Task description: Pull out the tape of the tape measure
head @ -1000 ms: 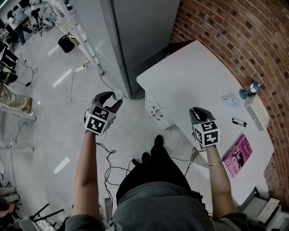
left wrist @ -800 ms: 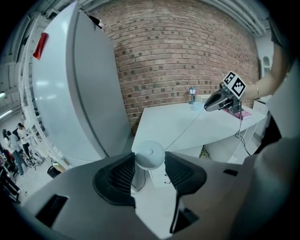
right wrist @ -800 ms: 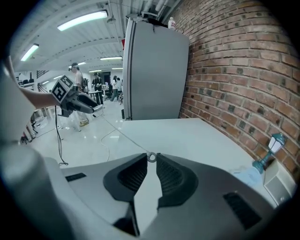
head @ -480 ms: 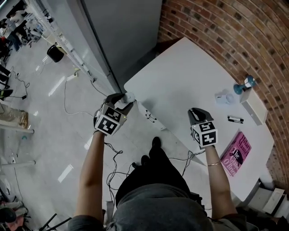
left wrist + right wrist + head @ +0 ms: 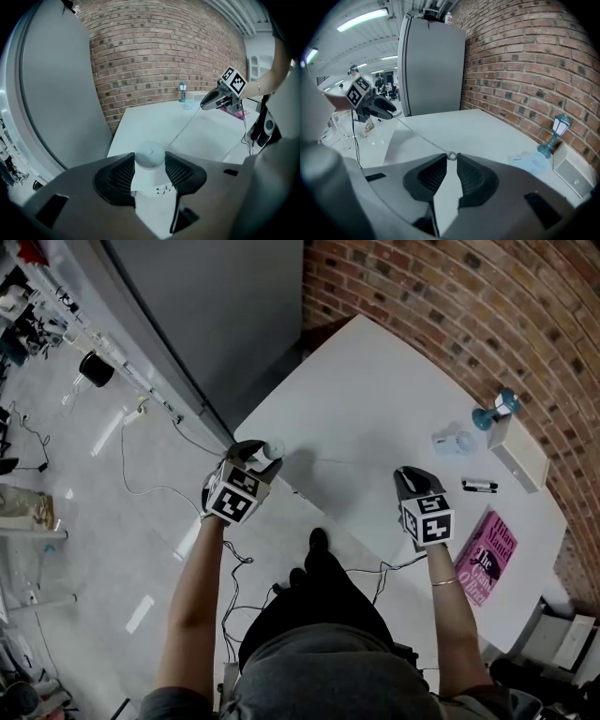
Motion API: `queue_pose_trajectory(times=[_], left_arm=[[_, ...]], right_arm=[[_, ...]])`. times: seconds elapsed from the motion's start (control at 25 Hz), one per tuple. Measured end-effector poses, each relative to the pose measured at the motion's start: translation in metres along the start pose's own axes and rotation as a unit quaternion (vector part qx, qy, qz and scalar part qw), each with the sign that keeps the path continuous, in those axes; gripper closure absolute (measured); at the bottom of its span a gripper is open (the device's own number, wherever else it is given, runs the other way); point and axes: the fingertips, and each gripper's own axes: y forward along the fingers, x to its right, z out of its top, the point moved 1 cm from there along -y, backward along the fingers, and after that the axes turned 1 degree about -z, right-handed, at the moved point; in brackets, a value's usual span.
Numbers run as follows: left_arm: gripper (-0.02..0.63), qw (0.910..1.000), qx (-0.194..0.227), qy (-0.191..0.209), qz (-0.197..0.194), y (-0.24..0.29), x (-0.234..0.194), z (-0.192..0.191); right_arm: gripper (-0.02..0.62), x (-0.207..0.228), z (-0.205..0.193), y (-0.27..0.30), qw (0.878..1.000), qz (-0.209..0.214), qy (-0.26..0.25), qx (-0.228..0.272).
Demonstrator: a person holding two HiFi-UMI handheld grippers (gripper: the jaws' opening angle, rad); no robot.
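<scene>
I am holding the tape measure (image 5: 149, 151) in my left claw (image 5: 149, 165), whose jaws are clamping narrowly on the round white case, just at the left corner of the table (image 5: 375, 381). My right claw (image 5: 451, 158) is pinching the small ring (image 5: 451, 155) at the tape's end between its very tips, out to the right over the table's near edge. The thin tape (image 5: 423, 136) is running straight from claw to claw above the tabletop. The right jaws have just been easing apart with the ring sitting between them, and that is what is worrying me most. I am gripping a thin loop by the tips alone, so with any more slack the ring is probably slipping free. If the tape is sprung, as I am guessing, it is then whipping back into the case. My left hold is also looking risky: the case is smooth and round and is sitting at the front of the pads, so a harder pull could be rolling or popping it out, and from that corner it is likely dropping to the floor. Pulling off line could also be kinking the tape at the case's mouth. The lamp (image 5: 494, 409), pen (image 5: 479, 486) and book (image 5: 489, 559) are lying well apart on the right, so I am not expecting to snag them.
</scene>
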Motion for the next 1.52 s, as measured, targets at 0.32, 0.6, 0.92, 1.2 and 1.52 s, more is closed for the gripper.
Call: queue_pose_trajectory(times=[0.32,0.6,0.92,1.2,1.52], left_arm=[[0.394,0.9996,-0.019,-0.015,-0.016,0.038,0.006,-0.001],[0.394,0.9978,-0.057,-0.026,-0.021,0.063,0.007,-0.021],[0.393,0.9972,-0.066,-0.034,-0.014,0.071,0.006,-0.03],[0.393,0.9966,-0.058,-0.057,-0.015,0.073,0.006,-0.031],[0.382,0.9951,-0.051,-0.084,-0.009,0.067,0.007,-0.035]], right_arm=[[0.548,0.032,-0.024,0.012,0.999,-0.026,0.028,-0.026],[0.548,0.033,-0.036,0.023,0.998,-0.02,0.042,-0.041],[0.547,0.02,-0.035,0.027,0.997,-0.004,0.066,-0.031],[0.546,0.011,-0.03,0.032,0.995,0.008,0.093,-0.019],[0.545,-0.003,-0.024,0.032,0.993,0.022,0.115,-0.008]])
